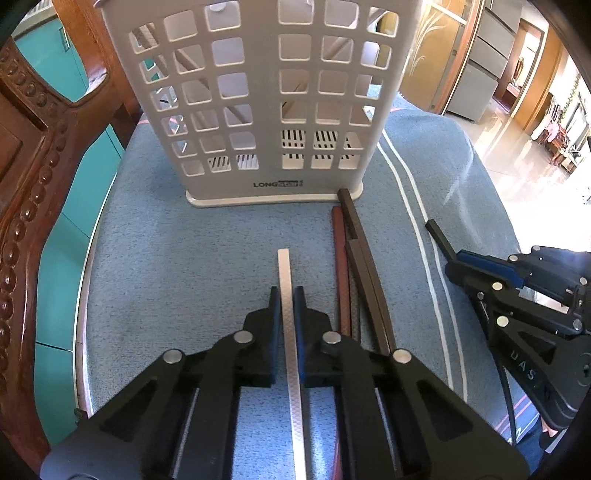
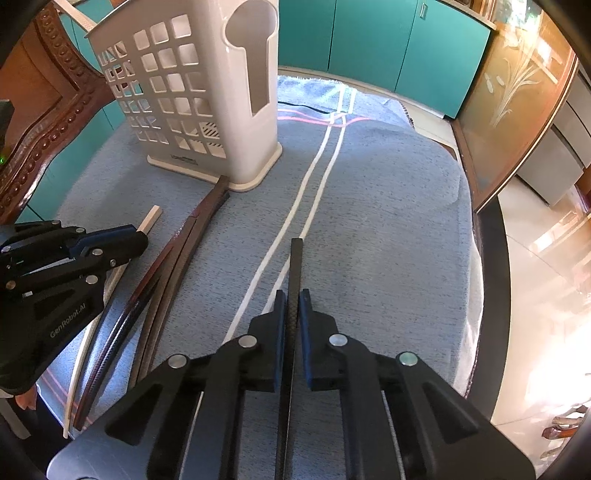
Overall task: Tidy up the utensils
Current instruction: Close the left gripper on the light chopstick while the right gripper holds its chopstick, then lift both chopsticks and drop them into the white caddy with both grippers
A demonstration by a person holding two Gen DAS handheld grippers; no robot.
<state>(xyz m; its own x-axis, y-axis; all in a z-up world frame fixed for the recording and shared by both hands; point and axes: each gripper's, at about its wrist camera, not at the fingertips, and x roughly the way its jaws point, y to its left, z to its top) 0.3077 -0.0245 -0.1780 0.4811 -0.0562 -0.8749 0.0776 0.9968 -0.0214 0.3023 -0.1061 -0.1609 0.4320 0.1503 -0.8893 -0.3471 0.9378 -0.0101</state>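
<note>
A white chopstick lies along the blue cloth, and my left gripper is shut on it, pads pressing both sides. My right gripper is shut on a black chopstick that points up the cloth; that gripper also shows at the right edge of the left wrist view. Between the two grippers lie several dark chopsticks, one reddish brown, their far ends touching the foot of the white lattice utensil holder. The holder stands upright at the back left of the right wrist view.
A blue cloth with white stripes covers the round table. A carved wooden chair back rises at the left. Teal cabinets stand behind, and a glossy floor shows beyond the table's right edge.
</note>
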